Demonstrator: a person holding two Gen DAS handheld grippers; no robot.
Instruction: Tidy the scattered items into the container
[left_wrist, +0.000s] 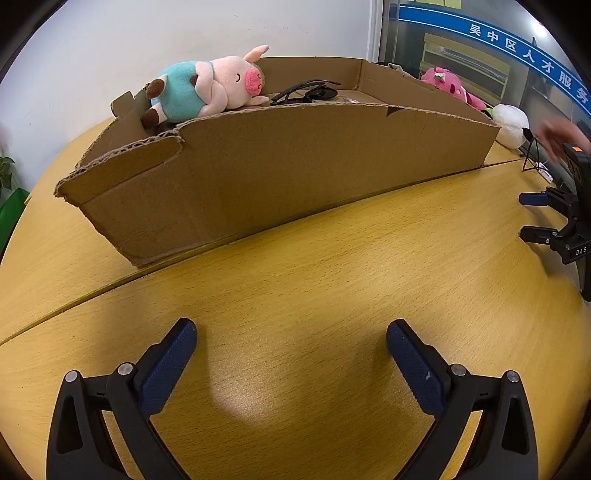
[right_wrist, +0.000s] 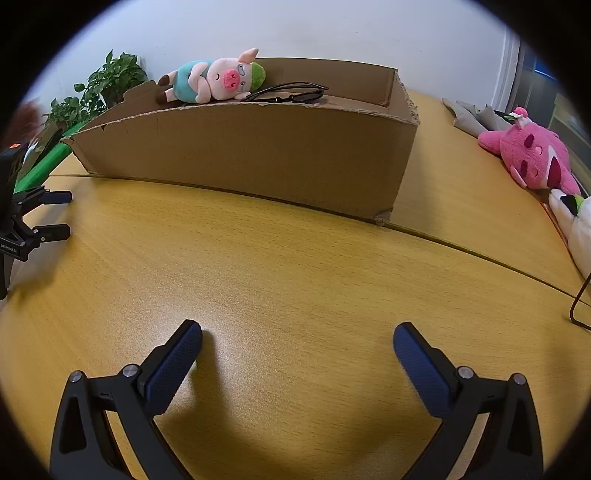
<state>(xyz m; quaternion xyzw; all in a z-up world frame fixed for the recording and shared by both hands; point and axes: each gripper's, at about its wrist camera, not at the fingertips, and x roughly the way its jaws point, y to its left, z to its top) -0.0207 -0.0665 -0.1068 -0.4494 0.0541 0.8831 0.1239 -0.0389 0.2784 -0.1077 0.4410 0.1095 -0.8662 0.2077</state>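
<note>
A low cardboard box (left_wrist: 258, 177) (right_wrist: 258, 155) stands across the far side of the wooden table (left_wrist: 314, 277). Inside it lie a pink pig plush in a teal outfit (left_wrist: 207, 88) (right_wrist: 218, 79) and black sunglasses (left_wrist: 308, 92) (right_wrist: 291, 94). My left gripper (left_wrist: 291, 332) is open over bare tabletop in front of the box, nothing between its blue pads. My right gripper (right_wrist: 297, 334) is open too, over bare wood; it also shows at the right edge of the left wrist view (left_wrist: 532, 216). The left gripper (right_wrist: 55, 214) appears at the left edge of the right wrist view.
A pink plush (right_wrist: 532, 158) (left_wrist: 452, 86) and a white plush (right_wrist: 576, 229) (left_wrist: 511, 123) lie on the table right of the box, with grey cloth (right_wrist: 469, 114) behind. A potted plant (right_wrist: 107, 83) and green object (right_wrist: 40, 170) stand at left. A hand (left_wrist: 561, 134) holds the right gripper.
</note>
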